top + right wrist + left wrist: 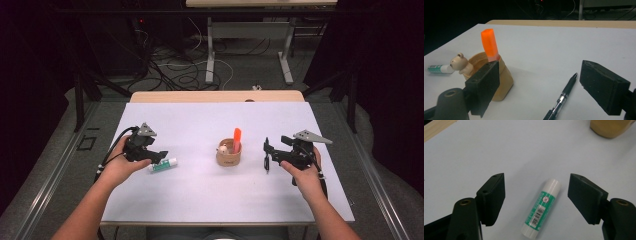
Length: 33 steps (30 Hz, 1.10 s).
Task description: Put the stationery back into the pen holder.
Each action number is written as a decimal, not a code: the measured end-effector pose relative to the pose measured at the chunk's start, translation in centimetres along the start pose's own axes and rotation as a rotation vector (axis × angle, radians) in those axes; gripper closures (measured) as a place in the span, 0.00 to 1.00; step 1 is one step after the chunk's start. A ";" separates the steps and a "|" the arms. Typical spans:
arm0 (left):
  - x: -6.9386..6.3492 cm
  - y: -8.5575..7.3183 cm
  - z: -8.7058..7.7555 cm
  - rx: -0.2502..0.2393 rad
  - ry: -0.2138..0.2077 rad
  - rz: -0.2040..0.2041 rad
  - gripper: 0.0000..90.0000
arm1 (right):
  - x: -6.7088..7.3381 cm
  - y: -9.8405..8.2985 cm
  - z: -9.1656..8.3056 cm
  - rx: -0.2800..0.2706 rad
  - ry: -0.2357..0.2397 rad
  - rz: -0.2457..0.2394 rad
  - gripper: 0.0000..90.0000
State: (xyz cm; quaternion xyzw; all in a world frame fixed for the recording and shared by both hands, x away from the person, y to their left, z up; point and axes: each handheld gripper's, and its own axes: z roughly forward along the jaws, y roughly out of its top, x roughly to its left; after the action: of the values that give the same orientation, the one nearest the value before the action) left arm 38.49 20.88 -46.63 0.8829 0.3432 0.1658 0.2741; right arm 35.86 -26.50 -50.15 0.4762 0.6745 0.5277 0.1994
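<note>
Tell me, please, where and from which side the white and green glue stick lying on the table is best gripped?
Grip the white and green glue stick across the middle of its round barrel, coming straight down from above. It lies flat on the white table, so only its long sides are free. The left hand-held gripper already straddles it, one jaw on each side, not yet touching.

The glue stick point(542, 208) is glossy white plastic with a smooth green paper label. The fingers point(492, 197) are matt black, faintly grainy. The desk point(200, 195) is a smooth matt white sheet over pale wood. The pen point(564, 96) is glossy black plastic; the cup point(504, 80) is smooth tan plastic; the marker point(489, 45) is satiny orange.
</note>
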 end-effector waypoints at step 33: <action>-0.9 -2.3 4.2 0.306 0.019 0.316 0.53 | -0.2 -0.4 0.4 0.023 0.011 0.016 0.19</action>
State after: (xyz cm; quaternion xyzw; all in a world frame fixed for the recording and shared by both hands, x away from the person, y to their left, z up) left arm 38.68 20.17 -51.44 0.9554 0.2243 0.1613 0.1044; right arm 36.08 -26.40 -50.75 0.4809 0.6777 0.5242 0.1861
